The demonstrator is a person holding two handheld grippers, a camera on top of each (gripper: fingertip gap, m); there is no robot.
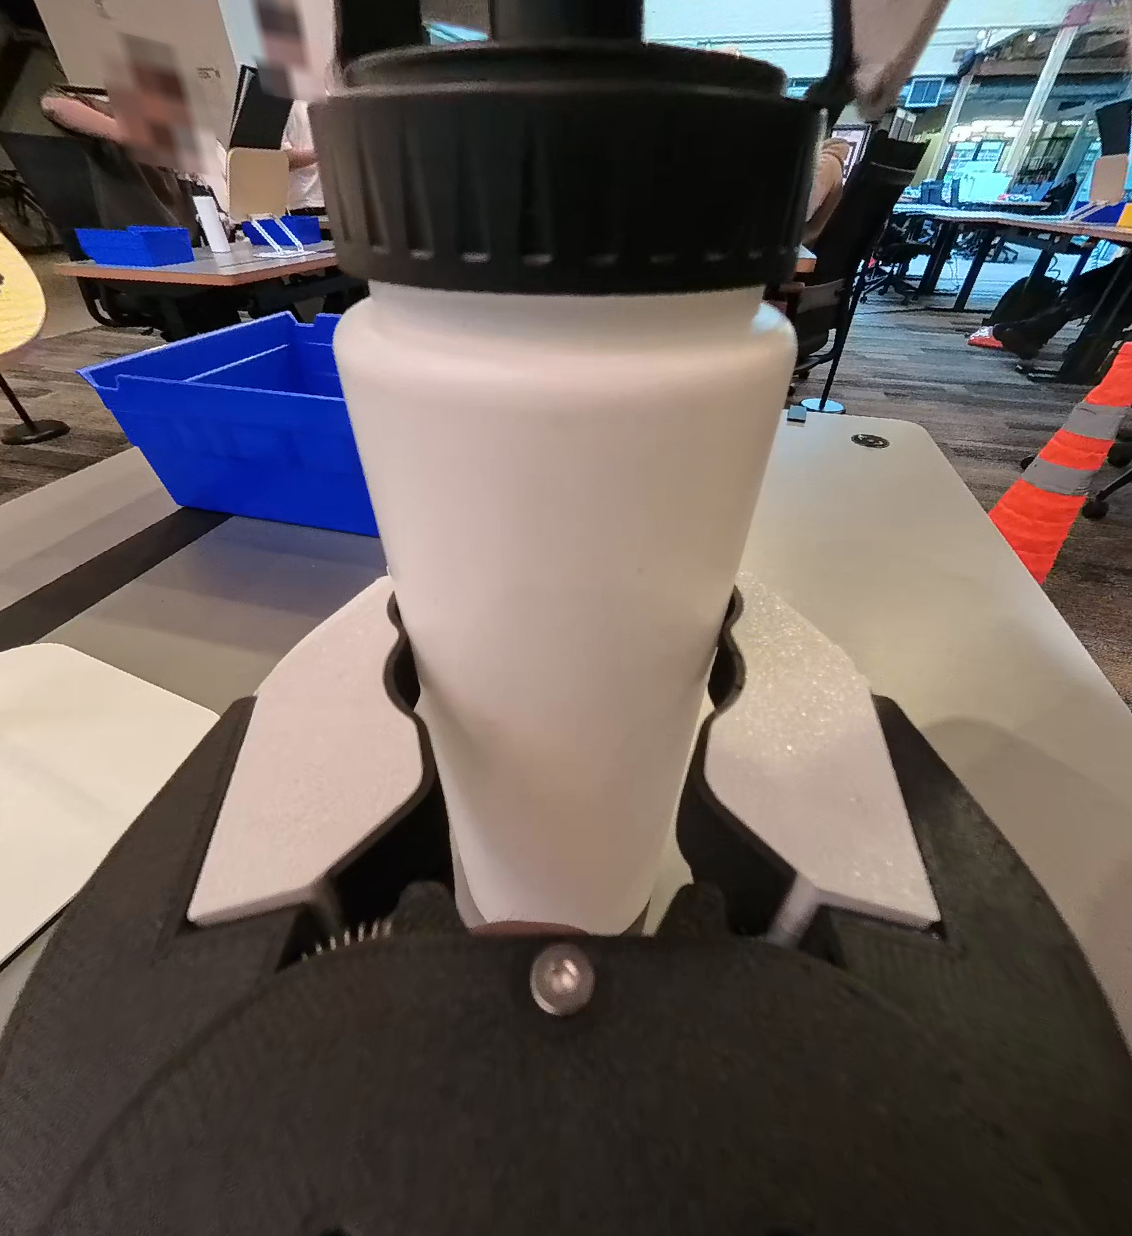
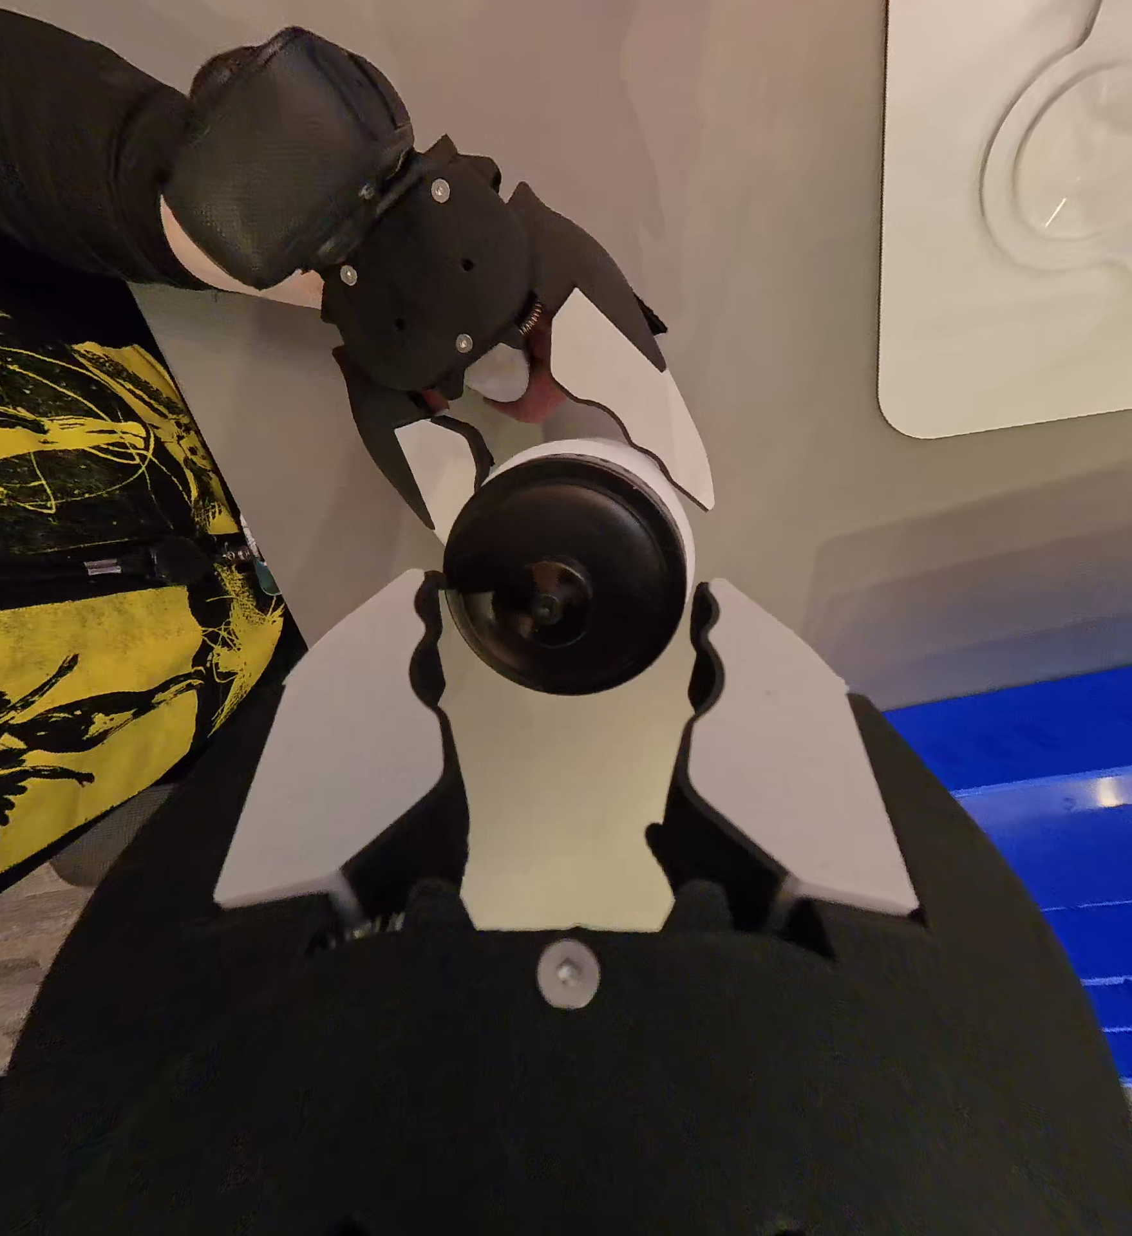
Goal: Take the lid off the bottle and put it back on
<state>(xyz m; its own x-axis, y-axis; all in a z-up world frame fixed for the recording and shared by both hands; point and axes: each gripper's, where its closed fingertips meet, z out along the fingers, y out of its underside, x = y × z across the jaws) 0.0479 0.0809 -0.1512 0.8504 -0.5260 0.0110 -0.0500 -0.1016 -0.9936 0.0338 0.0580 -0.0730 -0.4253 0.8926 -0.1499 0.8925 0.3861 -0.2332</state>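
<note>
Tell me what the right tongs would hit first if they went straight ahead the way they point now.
Probably the black lid on the white bottle. The right tongs point down at it, open, fingers flanking its rim. Whether they already touch is unclear. The left tongs hold the bottle body.

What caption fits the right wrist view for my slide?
Top-down: open right gripper poised around the black lid of the white bottle, held by the left gripper.

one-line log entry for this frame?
left hand-held gripper: shut on bottle | right hand-held gripper: open above lid | lid: on
</note>
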